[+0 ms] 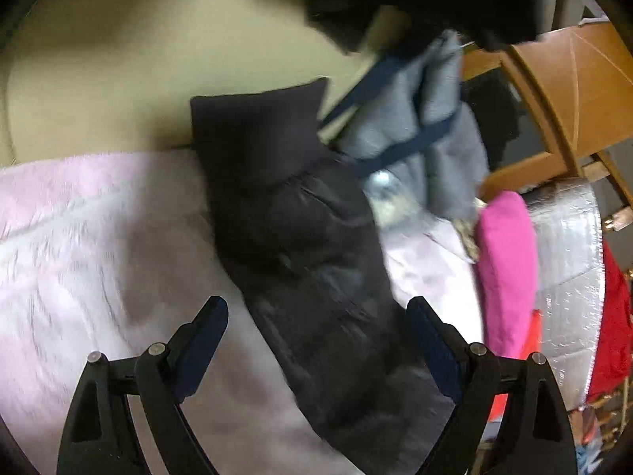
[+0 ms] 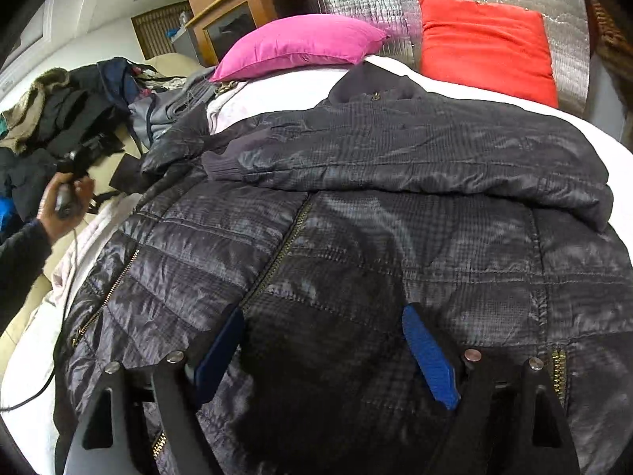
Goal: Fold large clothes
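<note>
Dark quilted jacket [image 2: 356, 245] flat across bed [image 2: 277, 91], collar toward pink pillow [image 2: 300, 45] (one sleeve folded over); both grippers' fingers spread, empty.

Left gripper [image 1: 316, 316] jaws wide apart, nothing pinched, above dark jacket sleeve [image 1: 300, 237] lying across pale pink blanket [image 1: 99, 237]. Grey jacket [image 1: 431, 130] beyond the sleeve, magenta pillow [image 1: 504, 269] right, wooden cabinet [image 1: 573, 91] behind. Blurred.
</note>
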### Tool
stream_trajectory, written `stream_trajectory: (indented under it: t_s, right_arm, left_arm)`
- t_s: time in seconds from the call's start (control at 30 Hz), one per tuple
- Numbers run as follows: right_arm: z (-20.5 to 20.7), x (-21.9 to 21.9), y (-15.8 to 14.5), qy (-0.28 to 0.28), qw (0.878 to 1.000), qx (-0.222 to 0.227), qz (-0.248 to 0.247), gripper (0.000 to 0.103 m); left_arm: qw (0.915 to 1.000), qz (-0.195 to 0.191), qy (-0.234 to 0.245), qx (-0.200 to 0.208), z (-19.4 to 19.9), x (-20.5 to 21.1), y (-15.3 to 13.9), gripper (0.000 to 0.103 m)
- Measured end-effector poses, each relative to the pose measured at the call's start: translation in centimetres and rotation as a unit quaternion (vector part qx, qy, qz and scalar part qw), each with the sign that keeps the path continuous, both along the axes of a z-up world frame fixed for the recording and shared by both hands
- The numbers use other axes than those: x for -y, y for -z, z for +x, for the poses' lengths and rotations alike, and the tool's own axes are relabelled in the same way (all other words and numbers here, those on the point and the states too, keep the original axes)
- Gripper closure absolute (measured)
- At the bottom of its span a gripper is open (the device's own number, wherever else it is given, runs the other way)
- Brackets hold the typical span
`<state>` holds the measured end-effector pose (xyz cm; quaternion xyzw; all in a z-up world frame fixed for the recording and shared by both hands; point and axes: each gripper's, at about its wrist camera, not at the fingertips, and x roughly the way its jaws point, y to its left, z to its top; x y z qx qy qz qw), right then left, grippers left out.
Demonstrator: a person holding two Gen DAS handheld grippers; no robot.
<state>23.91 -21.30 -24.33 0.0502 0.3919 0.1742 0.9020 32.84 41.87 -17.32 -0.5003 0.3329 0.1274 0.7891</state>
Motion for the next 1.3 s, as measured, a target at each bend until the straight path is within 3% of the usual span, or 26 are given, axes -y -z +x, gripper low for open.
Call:
stream_trajectory:
  t_s: [0.27,0.3,0.33,0.37,0.4,0.53,0.67,0.83,1.0,1.13,1.2,1.3]
  right_arm:
    - [0.1,0.0,0.0,-0.007,1.0,-0.001,0.008,0.012]
    - [0.0,0.0,0.0,-0.007,1.0,0.0,0.009,0.012]
    - [0.0,0.0,0.0,-0.007,1.0,0.0,0.011,0.012]
    - [0.0,0.1,0.1,-0.006,1.0,0.001,0.011,0.012]
    - [0.0,0.1,0.1,-0.006,1.0,0.001,0.012,0.012]
    - [0.1,0.2,0.1,-0.004,1.0,0.001,0.018,0.012]
    - [0.1,0.3,0.1,-0.003,1.0,0.002,0.026,0.012]
    - [0.0,0.5,0.1,-0.002,0.999,0.002,0.033,0.012]
    - [0.0,0.6,0.1,-0.001,0.999,0.002,0.043,0.012]
    - [0.0,1.1,0.2,-0.001,0.998,0.002,0.055,0.012]
    - [0.0,1.2,0.2,-0.001,0.998,0.001,0.062,0.012]
    - [0.1,1.7,0.2,-0.001,0.997,0.0,0.077,0.012]
  left_arm:
    - [0.9994,0.029,-0.011,-0.017,2.1,-1.8,2.3,0.013]
    - [0.999,0.037,-0.015,-0.019,2.4,-1.8,2.3,0.022]
    - [0.9985,0.046,-0.017,-0.025,2.7,-1.9,2.3,0.05]
    - [0.9971,0.057,-0.014,-0.048,3.2,-2.0,2.4,0.068]
    - [0.995,0.069,-0.011,-0.072,3.6,-2.3,2.7,0.095]
    - [0.9903,0.111,-0.004,-0.083,3.2,-1.8,1.6,0.097]
    - [0.9814,0.181,0.011,-0.062,2.2,1.2,-2.5,0.098]
    - [0.9571,0.284,0.055,0.013,0.6,7.8,-10.6,0.099]
    - [0.9225,0.354,0.113,0.103,-0.5,17.7,-18.5,0.099]
    - [0.892,0.383,0.175,0.165,-1.8,25.9,-22.7,0.099]
    - [0.8707,0.395,0.219,0.195,-2.4,31.3,-24.3,0.099]
    - [0.8505,0.389,0.28,0.218,-3.1,38.2,-24.6,0.099]
